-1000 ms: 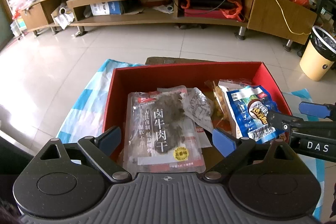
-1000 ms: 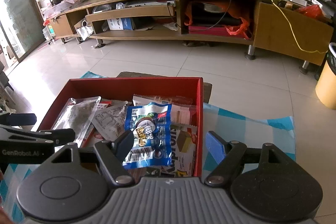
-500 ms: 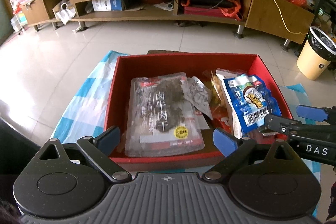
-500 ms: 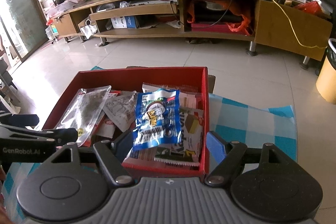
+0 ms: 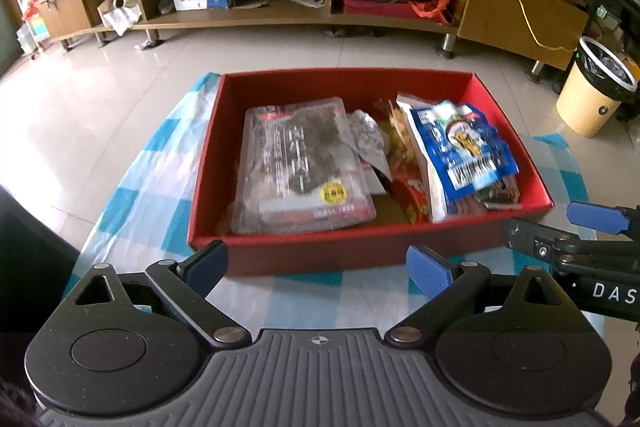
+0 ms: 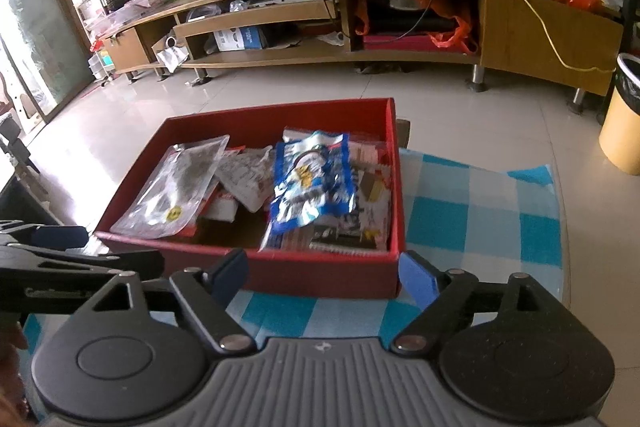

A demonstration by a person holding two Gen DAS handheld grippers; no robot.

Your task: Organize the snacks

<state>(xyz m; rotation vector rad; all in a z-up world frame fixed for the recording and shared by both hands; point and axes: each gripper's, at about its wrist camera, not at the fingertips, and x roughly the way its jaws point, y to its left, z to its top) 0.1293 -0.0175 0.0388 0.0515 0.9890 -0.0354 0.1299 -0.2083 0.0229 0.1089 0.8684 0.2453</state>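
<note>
The open red cardboard box (image 5: 372, 255) sits on a blue-and-white checked cloth (image 6: 480, 211), and all the snacks in view lie inside it. A large clear flat pouch of dark dried meat (image 5: 300, 163) fills its left half, a crumpled silvery wrapper (image 5: 370, 143) lies in the middle, and a blue-and-white glossy foil packet (image 5: 460, 147) rests on top of other packets at the right. The left gripper (image 5: 318, 263) and the right gripper (image 6: 322, 271) both hang just short of the box's near wall. Each has its blue pads spread apart with nothing between them, and the right one's jaws have just been opening. These packets look light, limp and slippery, likely to sag and slide if pinched mid-face. The flat sealed edge of a packet, such as the blue one's near end, seems the surest hold. The box itself looks stiff enough to be taken by a wall.
</note>
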